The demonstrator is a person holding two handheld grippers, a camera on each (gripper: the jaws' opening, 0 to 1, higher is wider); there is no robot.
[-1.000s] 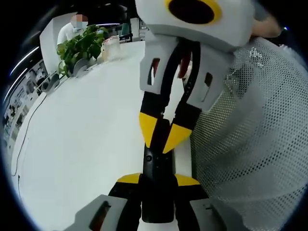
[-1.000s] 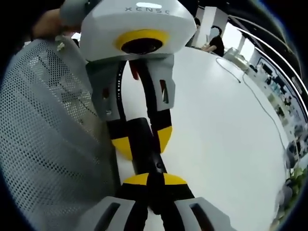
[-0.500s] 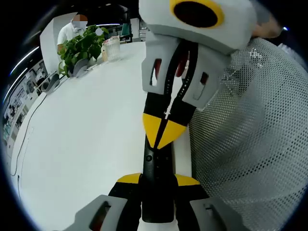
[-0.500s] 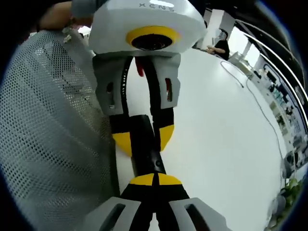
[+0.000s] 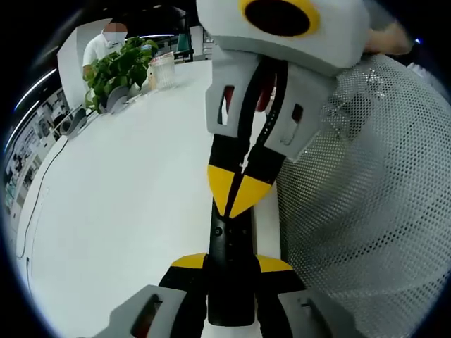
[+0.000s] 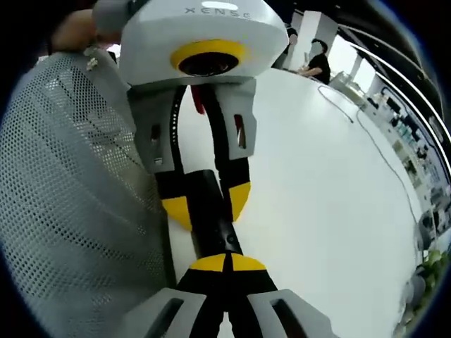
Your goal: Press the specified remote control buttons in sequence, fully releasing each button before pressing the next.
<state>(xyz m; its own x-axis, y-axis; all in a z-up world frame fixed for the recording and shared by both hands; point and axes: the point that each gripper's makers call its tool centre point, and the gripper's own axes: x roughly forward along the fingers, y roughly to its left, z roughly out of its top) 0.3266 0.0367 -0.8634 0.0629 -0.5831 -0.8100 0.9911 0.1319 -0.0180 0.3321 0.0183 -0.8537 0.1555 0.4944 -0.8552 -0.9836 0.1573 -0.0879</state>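
A slim black remote control (image 5: 229, 243) is held over the white table (image 5: 127, 211). In the left gripper view my left gripper (image 5: 231, 264) is shut on the remote's sides with its yellow tips. My right gripper (image 5: 237, 197) comes down from the top of that view, its yellow tips shut together and resting on the remote's upper face. In the right gripper view my right gripper (image 6: 227, 263) has its tips closed on top of the remote (image 6: 211, 218). Opposite, the left gripper (image 6: 206, 205) clamps the remote from both sides. The buttons are hidden.
A grey mesh sleeve (image 5: 366, 204) of the person lies close beside the grippers (image 6: 70, 204). A potted plant (image 5: 116, 70) and a glass jar (image 5: 163, 69) stand at the table's far end. A thin cable (image 6: 380, 141) runs over the table; people sit beyond.
A second ago the right gripper's tips stood slightly apart over the remote; they have closed together on it. The left gripper's hold on the remote is unchanged.
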